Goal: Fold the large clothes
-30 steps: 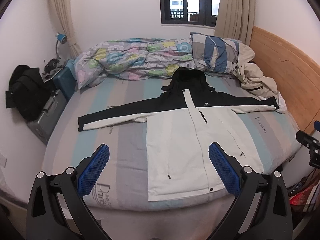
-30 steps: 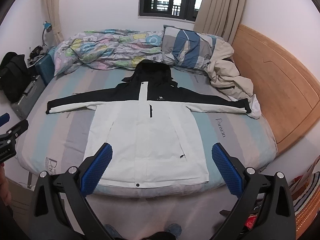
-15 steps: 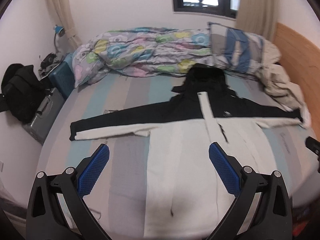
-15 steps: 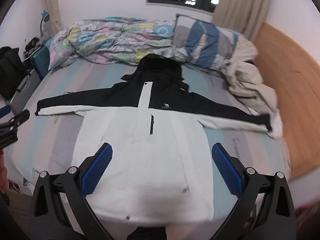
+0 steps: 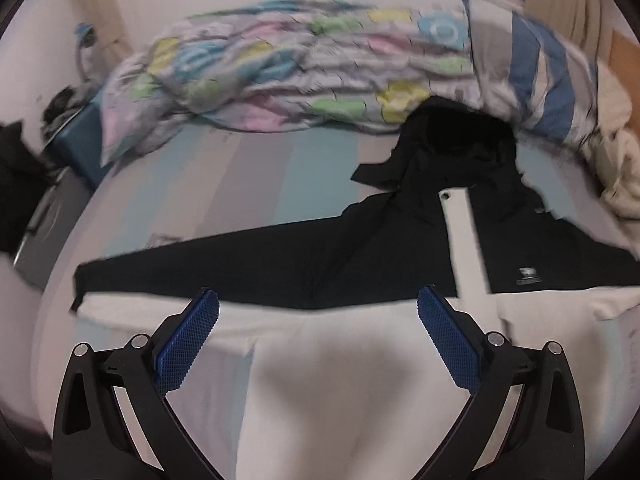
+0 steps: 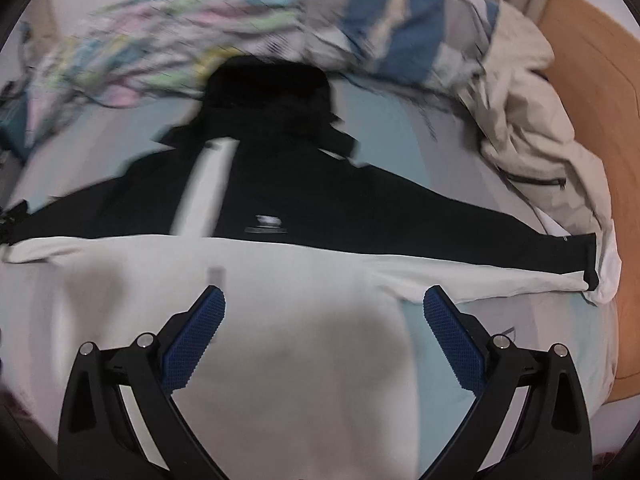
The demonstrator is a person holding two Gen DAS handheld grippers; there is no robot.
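Observation:
A black-and-white hooded jacket (image 5: pixel 360 264) lies flat on the bed, front up, sleeves spread to both sides, hood toward the headboard side. My left gripper (image 5: pixel 318 304) hangs open over the white body near the left armpit, nothing between its blue pads. The same jacket (image 6: pixel 304 208) fills the right wrist view, its right sleeve (image 6: pixel 500 256) reaching toward the bed's edge. My right gripper (image 6: pixel 324 300) stands open above the white body beside the right armpit, holding nothing. Both views are blurred by motion.
A flowered duvet (image 5: pixel 280 64) and a blue-and-grey striped pillow (image 5: pixel 532 64) are heaped at the back of the striped mattress (image 5: pixel 224 184). A beige garment (image 6: pixel 532 128) lies bunched by the wooden headboard (image 6: pixel 600 80). Dark bags (image 5: pixel 20 184) sit left of the bed.
Both grippers have moved forward and down toward the jacket, which now looks much larger; the hem has left view. Both stay open.

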